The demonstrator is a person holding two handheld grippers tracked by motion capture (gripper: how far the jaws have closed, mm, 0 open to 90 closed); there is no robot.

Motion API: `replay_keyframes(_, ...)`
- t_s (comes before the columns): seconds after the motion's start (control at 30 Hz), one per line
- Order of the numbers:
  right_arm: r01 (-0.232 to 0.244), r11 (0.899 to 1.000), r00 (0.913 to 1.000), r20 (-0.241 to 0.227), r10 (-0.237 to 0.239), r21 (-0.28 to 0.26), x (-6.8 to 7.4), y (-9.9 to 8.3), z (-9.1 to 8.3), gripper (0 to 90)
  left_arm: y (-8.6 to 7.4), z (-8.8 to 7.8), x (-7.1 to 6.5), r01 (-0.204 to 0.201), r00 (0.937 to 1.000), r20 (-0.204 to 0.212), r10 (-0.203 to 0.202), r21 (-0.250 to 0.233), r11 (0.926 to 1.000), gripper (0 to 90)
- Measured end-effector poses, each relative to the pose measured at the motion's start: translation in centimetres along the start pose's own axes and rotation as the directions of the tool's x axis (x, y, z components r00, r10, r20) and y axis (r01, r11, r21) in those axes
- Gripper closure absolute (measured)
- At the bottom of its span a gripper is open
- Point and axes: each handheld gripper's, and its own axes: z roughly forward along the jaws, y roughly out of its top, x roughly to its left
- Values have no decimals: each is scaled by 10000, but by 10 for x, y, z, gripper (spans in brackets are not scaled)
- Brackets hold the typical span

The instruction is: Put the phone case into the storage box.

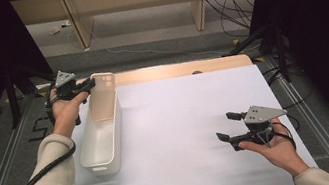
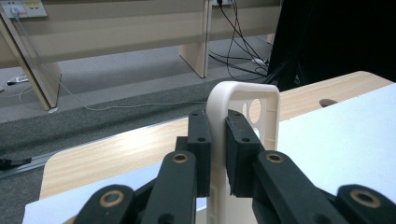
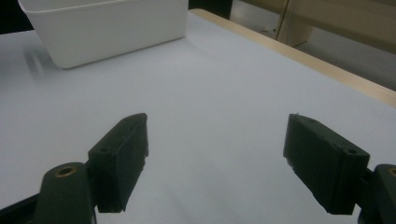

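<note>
A long white plastic bin (image 1: 101, 133) lies on the white table sheet (image 1: 185, 134) at the left, its far end raised. My left gripper (image 1: 88, 86) is shut on the bin's far end wall; in the left gripper view both black pads clamp the white rim (image 2: 243, 100) beside its handle cut-out. My right gripper (image 1: 226, 126) hovers over the sheet at the right with its jaws wide apart and nothing between them. In the right gripper view the bin (image 3: 107, 28) stands far off at the top left, ahead of the open right gripper (image 3: 217, 161).
The wooden tabletop (image 1: 174, 69) shows as a strip beyond the sheet, with a small dark hole (image 1: 196, 72) in it. Metal rails (image 1: 309, 119) run along both sides of the table. Cables and wooden furniture legs (image 1: 198, 5) lie on the floor behind.
</note>
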Motion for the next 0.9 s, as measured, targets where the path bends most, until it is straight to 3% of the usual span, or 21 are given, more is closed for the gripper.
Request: replay_keyframes(0.9,-16,10000,10000,-14,16,26,0,0,0,232,-4,5,2,36,10000,-27,-35,185,9998,814)
